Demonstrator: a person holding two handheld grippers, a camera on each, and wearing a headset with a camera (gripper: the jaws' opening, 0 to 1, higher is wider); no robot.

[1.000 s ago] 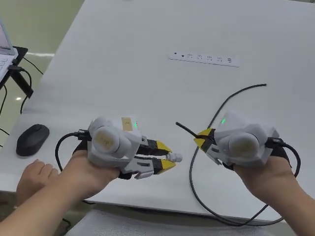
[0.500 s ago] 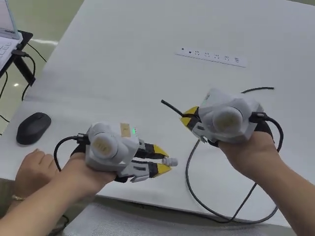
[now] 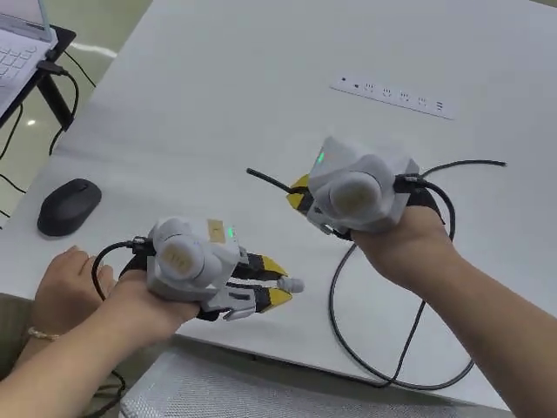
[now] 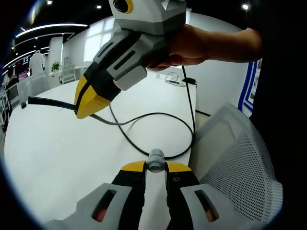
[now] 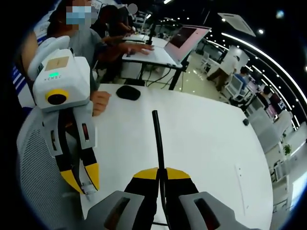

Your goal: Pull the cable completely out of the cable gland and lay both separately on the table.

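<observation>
In the head view the left gripper sits low and left of centre. Its yellow-tipped jaws are closed on the small grey cable gland, which juts from the tips over the white table. Whether the gland touches the surface is hard to tell. The right gripper is at mid-frame, held above the table. In the right gripper view its jaws are pinched tight on the black cable, whose short free end stands up past the tips. That end is well apart from the gland. The rest of the cable loops down to the lower right of the head view and back up toward the right edge. A power strip lies at upper right, a computer mouse at the left edge, and a laptop in the upper left corner.
</observation>
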